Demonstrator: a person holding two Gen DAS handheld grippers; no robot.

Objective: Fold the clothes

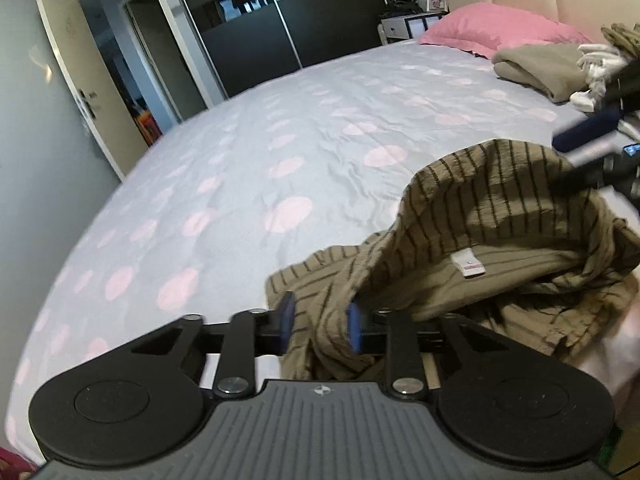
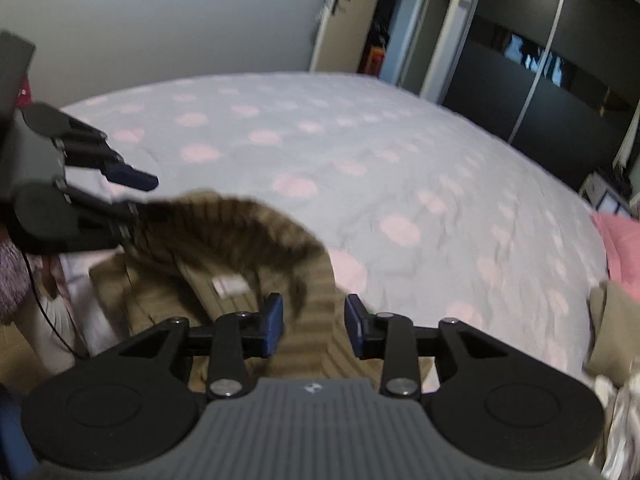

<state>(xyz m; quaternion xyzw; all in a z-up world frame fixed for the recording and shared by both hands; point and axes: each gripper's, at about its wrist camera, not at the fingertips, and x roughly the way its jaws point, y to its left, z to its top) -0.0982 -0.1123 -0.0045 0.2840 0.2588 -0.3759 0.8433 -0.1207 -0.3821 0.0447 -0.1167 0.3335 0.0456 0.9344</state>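
A crumpled olive-brown striped garment (image 1: pixel 500 208) with a white neck label (image 1: pixel 468 264) lies at the near edge of the bed. My left gripper (image 1: pixel 320 318) is shut on a bunched fold of it; cloth fills the gap between the blue pads. In the right wrist view the garment (image 2: pixel 240 224) arches, blurred, from the left gripper (image 2: pixel 138 198) over to my right gripper (image 2: pixel 315 322). The right jaws stand open around a strip of the cloth, with a gap on both sides. In the left wrist view the right gripper (image 1: pixel 580 152) is a blur above the garment's far hump.
The bed sheet (image 1: pixel 280 140) is grey with pink dots. A pink pillow (image 1: pixel 492 28) lies at the head, with a folded beige cloth (image 1: pixel 540 66) and a heap of white clothes (image 1: pixel 600 60) beside it. A dark sliding wardrobe (image 1: pixel 280 20) and a door (image 1: pixel 80 80) stand beyond.
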